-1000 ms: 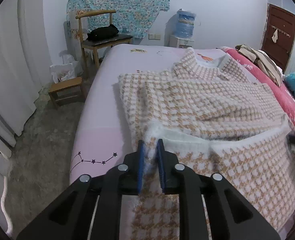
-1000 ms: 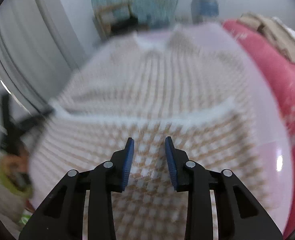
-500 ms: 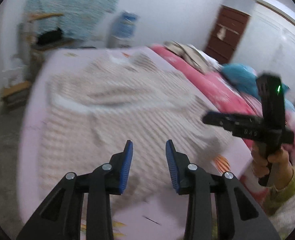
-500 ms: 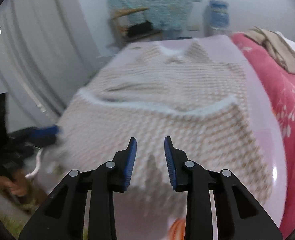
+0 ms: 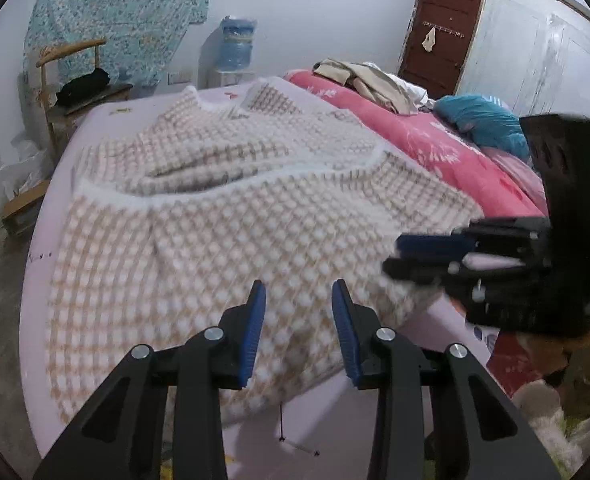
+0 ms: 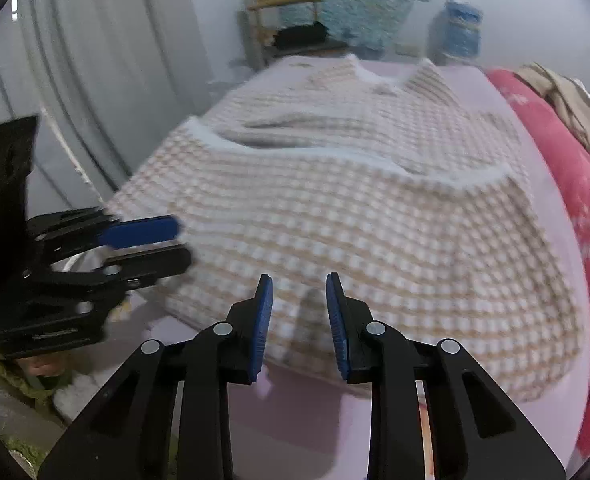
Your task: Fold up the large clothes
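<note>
Moved off the garment since a second ago: left tool (image 5: 297,326) then clamped on the white trim of the folded-over hem, now free and drawn back to the near edge of the bed, blue pads apart with nothing between them. Right tool (image 6: 298,318) also pulled back toward the near edge, jaws narrowing a little but empty, pads clear of the cloth.

Checked beige-and-white sweater (image 5: 235,216) spread flat on the pale pink sheet of the bed (image 5: 95,120), collar at the far end toward the wall, lower part doubled over so the white trim runs crosswise about midway. Long axis straight away from both tools, folded near edge directly ahead and just below each pair of pads.

Seen from the left wrist, right tool (image 5: 431,256) at the right-hand near corner of the sweater, turned sideways; seen from the right wrist, left tool (image 6: 143,244) at the left-hand near corner, likewise sideways. Each about as close to its own corner as the other, neither touching cloth.

Probably next: a pinch at both near corners, then a carry away along the long axis toward the collar. Worth keeping both corners level so the fold lands square across the trim.
</note>
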### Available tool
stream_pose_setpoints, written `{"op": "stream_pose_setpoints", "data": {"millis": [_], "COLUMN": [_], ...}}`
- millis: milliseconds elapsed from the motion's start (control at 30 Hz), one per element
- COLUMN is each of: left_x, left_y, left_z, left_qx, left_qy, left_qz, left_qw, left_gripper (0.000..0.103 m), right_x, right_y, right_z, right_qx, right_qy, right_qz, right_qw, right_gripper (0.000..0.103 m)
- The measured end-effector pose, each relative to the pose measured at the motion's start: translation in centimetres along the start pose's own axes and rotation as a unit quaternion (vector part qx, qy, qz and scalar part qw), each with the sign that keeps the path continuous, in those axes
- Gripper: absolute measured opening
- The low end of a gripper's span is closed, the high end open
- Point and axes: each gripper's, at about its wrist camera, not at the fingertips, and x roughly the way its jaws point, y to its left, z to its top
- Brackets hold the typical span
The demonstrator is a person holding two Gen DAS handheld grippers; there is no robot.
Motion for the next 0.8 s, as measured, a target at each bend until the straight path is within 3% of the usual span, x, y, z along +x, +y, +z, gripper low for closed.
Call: {"op": "stream_pose_setpoints", "data": {"millis": [100,133,200,300,367,500,600,700,800], "left_x": [3.0,3.7,3.4,1.5,2.0,1.7,-1.0,0.0,-0.5], "left_y": [0.6,1.1,1.3,1.5,1.9,3.0,3.7,6.0,6.1], "left_z": [-0.1,-0.5,-0.2,0.1,-0.6,-1.3,-1.7,-3.8,-3.7], "left_qx": [-0.007,-0.024,-0.034,-0.036,-0.041,-0.074,-0.071,-0.098,-0.102], "left_qy": [0.042,0.040,0.041,0.013,0.024,0.027,0.000,0.035,0.029], "left_qz": [0.031,0.025,0.017,0.023,0.038,0.025,0.051,0.075,0.071], "left_qw": [0.9986,0.9986,0.9984,0.9990,0.9982,0.9966,0.9962,0.9917,0.9919], "left_gripper": [0.034,0.035,0.035,0.035,0.035,0.035,0.035,0.035,0.035], "right_x": [2.5,2.8,2.2,0.3,1.1,2.4,-0.1,1.3,1.5], "right_y": [0.2,0.0,0.0,0.8,0.9,0.3,-0.3,-2.1,-2.9], "right_z": [-0.6,-0.5,0.2,0.1,-0.3,-0.7,-0.5,-2.0,-2.0], "right_qx": [-0.008,-0.007,-0.001,-0.012,-0.013,0.001,-0.002,0.033,0.061], "right_qy": [0.011,0.006,0.015,-0.010,-0.005,0.009,-0.012,0.010,0.007], "right_qz": [-0.011,-0.008,-0.013,-0.005,0.002,0.005,-0.027,-0.022,-0.003], "right_qw": [1.000,1.000,1.000,1.000,1.000,1.000,1.000,0.999,0.998], "right_gripper": [0.026,0.026,0.023,0.022,0.022,0.021,0.021,0.021,0.021]}}
